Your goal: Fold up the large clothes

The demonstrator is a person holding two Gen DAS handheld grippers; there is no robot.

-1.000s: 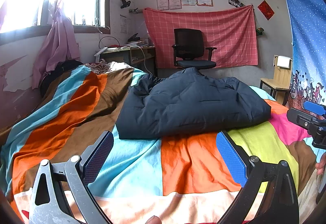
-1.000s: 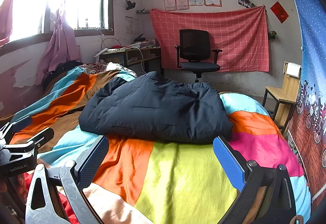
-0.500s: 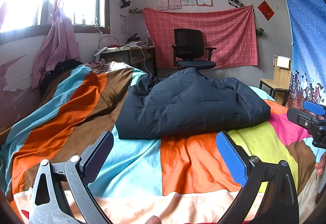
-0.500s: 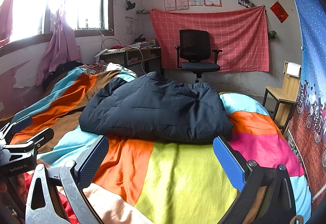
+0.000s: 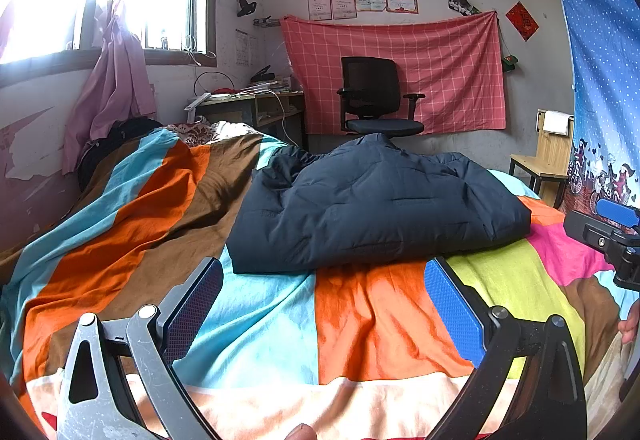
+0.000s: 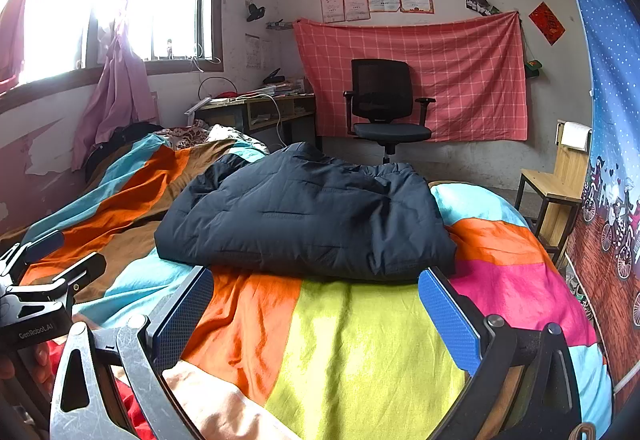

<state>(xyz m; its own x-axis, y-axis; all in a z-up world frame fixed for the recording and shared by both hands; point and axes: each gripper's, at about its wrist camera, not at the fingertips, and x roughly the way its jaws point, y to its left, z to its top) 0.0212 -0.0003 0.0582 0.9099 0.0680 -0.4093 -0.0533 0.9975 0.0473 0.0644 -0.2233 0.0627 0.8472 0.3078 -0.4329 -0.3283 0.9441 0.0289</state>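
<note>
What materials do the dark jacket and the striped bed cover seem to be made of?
Dark jacket: likely padded synthetic shell, matte navy; stitched quilt lines and puffy bulk show it. Striped bed cover: probably woven cotton, matte; fine soft wrinkles and no shine.

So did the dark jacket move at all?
No. The jacket sits just where it did, its peak under the office chair and its near edge on the same bedspread stripes.

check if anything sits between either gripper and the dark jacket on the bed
Nothing visible does. The navy jacket lies bundled on the striped bedspread, and only bare bedspread separates it from the open left gripper and the open right gripper. Both grippers are apart from the jacket, holding nothing.
</note>
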